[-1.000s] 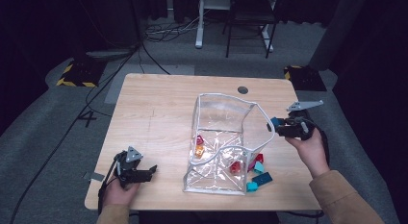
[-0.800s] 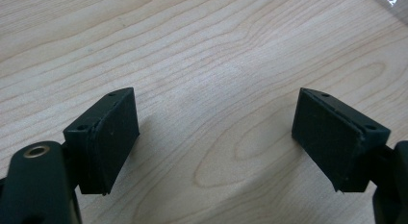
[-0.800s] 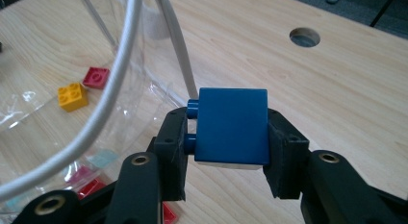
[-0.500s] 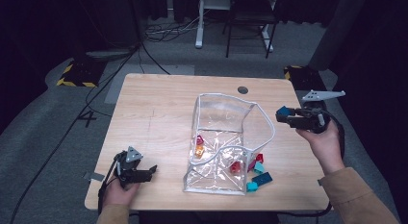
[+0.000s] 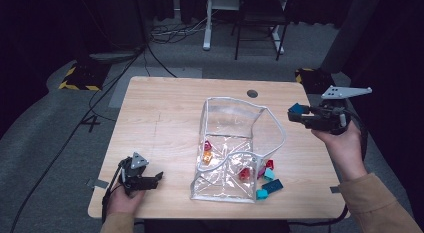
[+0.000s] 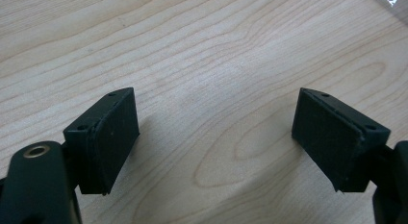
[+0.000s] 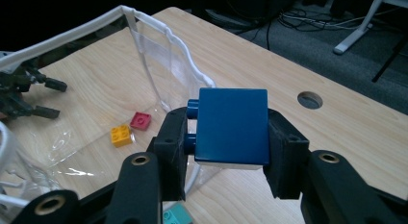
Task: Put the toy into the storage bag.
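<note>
- Since the earlier picture, the right hand-held gripper (image 5: 299,113) had drawn away from the rim of the clear bag (image 5: 235,143) toward the right edge of the surface (image 5: 165,108) and had risen a little; the left hand-held gripper (image 5: 150,181) had stayed at the near left corner.
- The right hand-held gripper was clamped on a blue brick (image 7: 233,125). In the right gripper view its jaws pressed on the two opposite flat sides of the brick, and the studs pointed to the side, toward the bag.
- The blue brick was held in the air, outside the bag and to the right of its opening, above the right edge of the surface.
- The left hand-held gripper (image 6: 216,137) had its jaws wide apart with nothing between them, low over the bare wood.
- The brick was probably light, stiff and smooth plastic. The flat sides gave a sure hold; a hold on the studs would likely slip.
- The bag looked soft and thin, with a white corded rim that kept the mouth open. It would probably fold if it was pushed, so the brick had better be dropped from above.
- Inside the bag lay a yellow brick (image 7: 121,135) and a red brick (image 7: 140,120). Some teal bricks (image 5: 267,182) lay at its near right corner; whether they were inside or just beside it could not be told.
</note>
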A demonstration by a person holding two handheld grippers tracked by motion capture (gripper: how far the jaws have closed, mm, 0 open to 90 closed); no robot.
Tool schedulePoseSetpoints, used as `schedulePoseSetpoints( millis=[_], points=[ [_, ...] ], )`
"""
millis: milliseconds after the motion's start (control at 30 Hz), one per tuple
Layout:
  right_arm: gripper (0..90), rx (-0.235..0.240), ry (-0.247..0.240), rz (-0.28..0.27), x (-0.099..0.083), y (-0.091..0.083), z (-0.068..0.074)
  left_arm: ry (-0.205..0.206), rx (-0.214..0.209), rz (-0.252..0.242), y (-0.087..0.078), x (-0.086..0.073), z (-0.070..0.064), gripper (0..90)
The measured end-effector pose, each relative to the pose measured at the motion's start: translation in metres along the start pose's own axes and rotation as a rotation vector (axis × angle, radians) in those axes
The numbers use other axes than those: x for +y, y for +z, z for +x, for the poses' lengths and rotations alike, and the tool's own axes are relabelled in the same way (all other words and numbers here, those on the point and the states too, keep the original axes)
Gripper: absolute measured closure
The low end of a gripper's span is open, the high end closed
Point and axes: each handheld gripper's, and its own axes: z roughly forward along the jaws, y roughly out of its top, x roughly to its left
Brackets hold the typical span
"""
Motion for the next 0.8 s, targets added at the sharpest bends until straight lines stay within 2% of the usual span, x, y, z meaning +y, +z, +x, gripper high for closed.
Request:
schedulePoseSetpoints(
  millis=[267,467,800],
  points=[
    [56.7,0.032,-0.031,-0.010,0.012,0.001,0.012,0.000,0.000,0.000,0.000,0.000,0.000,16.9],
    [56.7,0.078,-0.047,0.014,0.021,0.017,0.022,0.000,0.000,0.001,0.000,0.000,0.000,16.9],
    [56.7,0.149,-0.093,0.016,0.043,0.043,0.049,0.000,0.002,0.002,-0.001,-0.001,0.000,16.8]
  ],
)
